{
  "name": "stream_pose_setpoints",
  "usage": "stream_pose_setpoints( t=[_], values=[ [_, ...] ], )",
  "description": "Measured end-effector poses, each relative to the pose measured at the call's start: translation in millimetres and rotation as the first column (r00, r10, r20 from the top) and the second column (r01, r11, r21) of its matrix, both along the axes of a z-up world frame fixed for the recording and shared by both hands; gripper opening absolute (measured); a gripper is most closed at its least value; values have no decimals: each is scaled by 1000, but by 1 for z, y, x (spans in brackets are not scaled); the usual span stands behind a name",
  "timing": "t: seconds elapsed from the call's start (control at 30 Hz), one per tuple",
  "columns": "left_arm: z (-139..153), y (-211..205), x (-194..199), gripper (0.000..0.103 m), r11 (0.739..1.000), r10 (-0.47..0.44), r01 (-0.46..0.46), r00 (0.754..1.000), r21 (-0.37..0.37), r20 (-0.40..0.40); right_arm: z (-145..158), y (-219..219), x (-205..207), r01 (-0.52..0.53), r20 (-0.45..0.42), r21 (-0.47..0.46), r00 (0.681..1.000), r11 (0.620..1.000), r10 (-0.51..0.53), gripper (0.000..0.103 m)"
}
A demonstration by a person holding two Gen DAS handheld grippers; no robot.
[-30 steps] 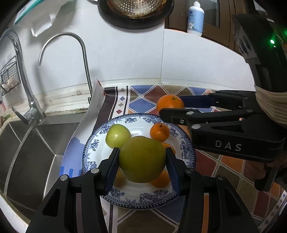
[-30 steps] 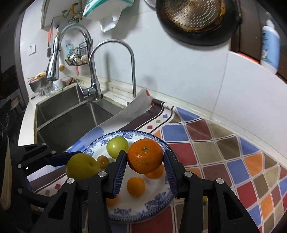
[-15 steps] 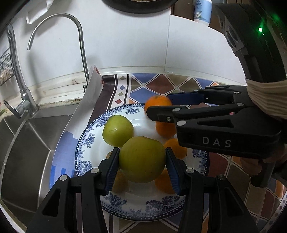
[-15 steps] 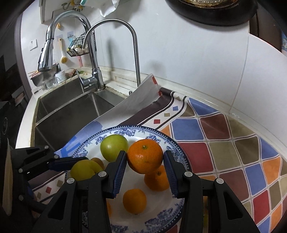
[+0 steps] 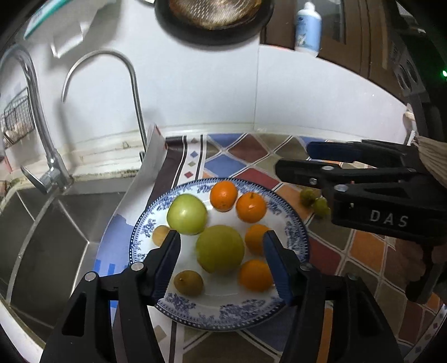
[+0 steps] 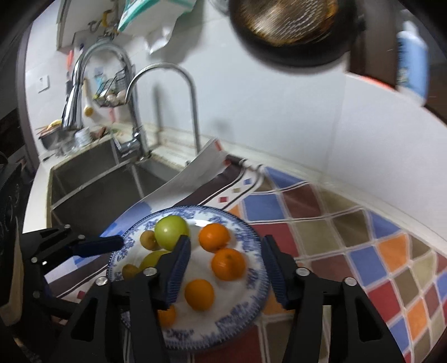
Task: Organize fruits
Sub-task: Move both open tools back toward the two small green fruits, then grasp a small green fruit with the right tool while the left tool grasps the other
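A blue-and-white plate [image 5: 296, 231] [image 6: 251, 282] holds two green apples, several oranges and two small brownish fruits. My left gripper [image 5: 220, 251] is open above the plate, with the larger green apple [image 5: 220, 249] lying on the plate between its fingers. The second green apple [image 5: 187, 214] [image 6: 171, 231] lies behind it. My right gripper [image 6: 226, 259] is open and empty above the plate, over an orange [image 6: 228, 264]. Another orange [image 6: 214, 236] lies at the plate's far side. The right gripper also shows at the right of the left wrist view [image 5: 296, 164].
Two small green fruits [image 5: 314, 200] lie on the colourful checked mat [image 6: 349, 245] right of the plate. A steel sink [image 5: 42, 231] with two taps [image 6: 164, 106] is to the left. A pan [image 5: 212, 19] and a bottle [image 5: 308, 26] hang above on the wall.
Both grippers have opened. The large green apple and the orange they held now lie on the plate. Both grippers have pulled back and up a little.
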State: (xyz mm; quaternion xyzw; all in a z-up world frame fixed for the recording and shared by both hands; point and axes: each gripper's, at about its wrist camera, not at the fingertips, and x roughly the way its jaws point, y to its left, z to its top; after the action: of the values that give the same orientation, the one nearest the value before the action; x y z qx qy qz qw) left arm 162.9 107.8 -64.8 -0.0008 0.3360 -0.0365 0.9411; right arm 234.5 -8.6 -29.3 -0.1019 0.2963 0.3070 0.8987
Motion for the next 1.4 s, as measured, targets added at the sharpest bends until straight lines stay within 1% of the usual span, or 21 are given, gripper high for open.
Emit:
stream_pose_setpoints(
  t=[0.1,0.13,0.2,0.27,0.33,0.53,0.73,0.9,1.03,1.2,1.33,1.4],
  values=[
    [9,-9,-11,67,1000,-9,9,999,17,31,9,-17,-15,51,18,16,999,999,-51,59],
    [12,-12,-14,68,1000,-12,11,999,21,42,11,-21,-18,62,20,19,998,998,-63,60],
    [18,-18,-20,73,999,-15,13,998,30,60,15,-31,-27,87,25,26,996,996,-88,60],
    [23,-24,-26,73,999,-21,18,997,42,76,17,-41,-35,112,31,25,993,993,-113,60],
    [27,-31,-30,76,998,-24,19,996,56,88,19,-52,-41,141,36,23,989,990,-142,60],
    [35,-52,-41,77,996,-42,33,992,77,119,21,-81,-53,199,54,9,978,980,-199,60],
    [41,-69,-45,77,996,-34,21,987,84,160,22,-99,-58,202,73,-5,977,979,-201,60],
    [38,-76,-34,77,996,-17,4,988,85,153,10,-107,-49,182,54,-30,982,983,-181,60],
    [35,-78,-25,76,996,-3,-11,989,91,151,-4,-103,-36,150,18,-38,989,988,-150,60],
    [26,-82,-11,75,994,3,-16,992,107,125,-25,-97,-13,112,-47,-28,992,993,-113,60],
    [17,-86,0,75,994,-5,-6,995,113,97,-46,-92,8,98,-107,-38,989,994,-101,59],
    [12,-88,7,74,994,-7,-2,997,108,82,-54,-91,17,89,-132,-40,987,995,-93,54]
  ],
)
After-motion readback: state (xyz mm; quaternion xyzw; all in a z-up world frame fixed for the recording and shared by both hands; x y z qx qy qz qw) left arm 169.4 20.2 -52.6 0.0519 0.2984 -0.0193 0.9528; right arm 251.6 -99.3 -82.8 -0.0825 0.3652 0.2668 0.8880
